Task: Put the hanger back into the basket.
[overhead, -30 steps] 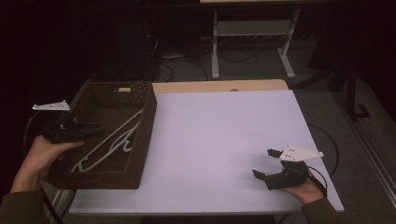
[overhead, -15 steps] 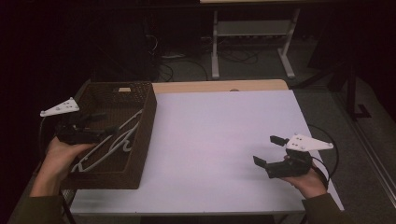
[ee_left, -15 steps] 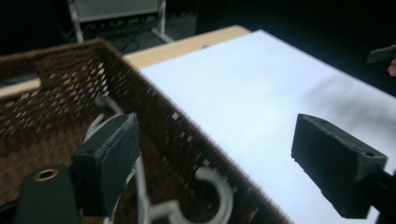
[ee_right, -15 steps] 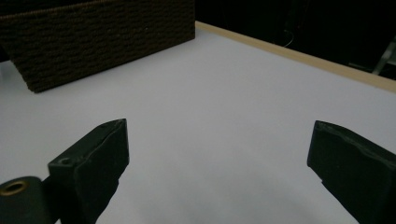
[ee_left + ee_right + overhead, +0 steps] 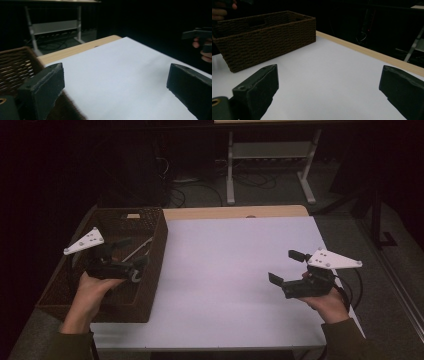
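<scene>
High view first: one woven basket (image 5: 150, 270) sits at the table's (image 5: 225, 265) left end, long axis running away from me toward the far edge. I hold the left gripper (image 5: 134, 261) above the basket's interior, near its right wall, jaws spread wide and holding nothing. White hangers (image 5: 142, 247) lie inside the basket just beyond and under that gripper; I see pale rods slanting toward the far right corner, but my hand and the tool cover most of them, so I cannot count them. At least one, perhaps more.

Key relation, as I judge it: the hangers lie below and slightly ahead of the left gripper, their long rods running diagonally across the basket. The left hand is plainly the nearer one. The right gripper (image 5: 285, 266) hangs well apart over the table's right side, also spread wide and empty, pointing left toward the basket.

Left gripper view: both black jaws stand far apart, looking over the basket rim (image 5: 15, 62) across the white tabletop (image 5: 120, 75); the other gripper (image 5: 200, 35) shows far off at the right edge.

Right gripper view: jaws likewise apart, the basket's side wall (image 5: 269, 40) ahead and to the left, nothing between.

Count: two grippers, one basket, one table, hangers unclear in number. My guess is the left tool must tip down into the basket and close across a rod.
</scene>
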The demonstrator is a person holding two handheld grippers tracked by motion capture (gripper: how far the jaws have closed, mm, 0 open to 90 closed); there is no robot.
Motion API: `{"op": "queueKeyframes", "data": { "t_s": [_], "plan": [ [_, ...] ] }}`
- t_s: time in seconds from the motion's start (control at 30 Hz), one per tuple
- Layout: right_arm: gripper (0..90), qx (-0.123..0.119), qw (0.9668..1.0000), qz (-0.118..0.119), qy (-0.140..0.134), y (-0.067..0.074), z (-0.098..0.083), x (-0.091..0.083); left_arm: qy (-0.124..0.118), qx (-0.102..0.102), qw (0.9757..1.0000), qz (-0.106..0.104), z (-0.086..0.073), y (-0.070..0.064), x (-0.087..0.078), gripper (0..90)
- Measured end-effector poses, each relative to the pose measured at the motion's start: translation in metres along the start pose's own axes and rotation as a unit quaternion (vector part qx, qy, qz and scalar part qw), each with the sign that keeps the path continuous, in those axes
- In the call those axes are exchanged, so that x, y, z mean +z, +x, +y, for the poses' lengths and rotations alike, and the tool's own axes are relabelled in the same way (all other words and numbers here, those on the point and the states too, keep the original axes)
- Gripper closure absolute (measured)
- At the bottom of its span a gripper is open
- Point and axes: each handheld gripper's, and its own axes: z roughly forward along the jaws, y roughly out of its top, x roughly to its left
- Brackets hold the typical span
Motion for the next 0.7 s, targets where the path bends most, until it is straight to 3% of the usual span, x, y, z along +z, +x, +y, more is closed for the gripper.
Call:
{"op": "queueKeyframes", "data": {
  "t_s": [0.33,0.7],
  "plan": [
    [1.0,0.007,0.9997,0.003,-0.025,-0.002,0.011,0.002,-0.028,0.005,0.9991,-0.033,-0.012,-0.015,0.022,1.2],
    [1.0,0.009,0.9992,0.002,-0.039,-0.004,0.016,0.002,-0.035,0.011,0.9986,-0.039,-0.023,-0.021,0.033,1.2]
  ]
}}
